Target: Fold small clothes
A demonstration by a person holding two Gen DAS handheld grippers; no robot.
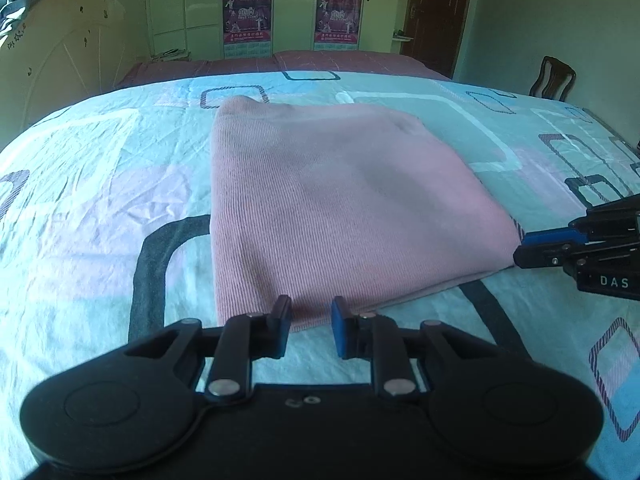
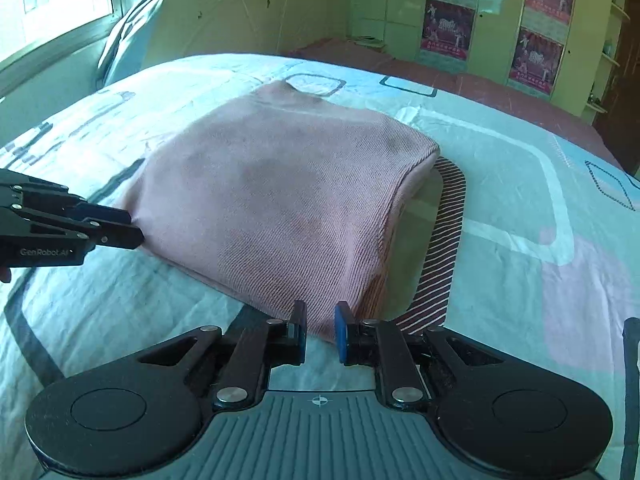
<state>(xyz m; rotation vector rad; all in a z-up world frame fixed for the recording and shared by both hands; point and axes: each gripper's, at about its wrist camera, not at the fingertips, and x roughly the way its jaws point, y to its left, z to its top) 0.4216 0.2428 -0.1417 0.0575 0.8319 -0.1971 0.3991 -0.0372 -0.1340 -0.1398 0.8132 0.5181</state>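
A pink ribbed knit garment (image 1: 340, 204) lies folded into a rough square on the bed; it also shows in the right wrist view (image 2: 280, 200). My left gripper (image 1: 311, 320) is open, its fingertips at the garment's near edge, with cloth showing between the jaws. My right gripper (image 2: 321, 326) is open at another near corner of the garment. Each gripper shows in the other's view: the right one (image 1: 532, 248) at the garment's right corner, the left one (image 2: 128, 226) at its left edge.
The bed is covered by a light blue sheet (image 1: 80, 200) with pink patches and dark rounded rectangles. A wardrobe with posters (image 1: 292, 4) stands beyond the bed. A wooden chair (image 1: 554, 78) is at the far right. A window (image 2: 52, 0) is at the left.
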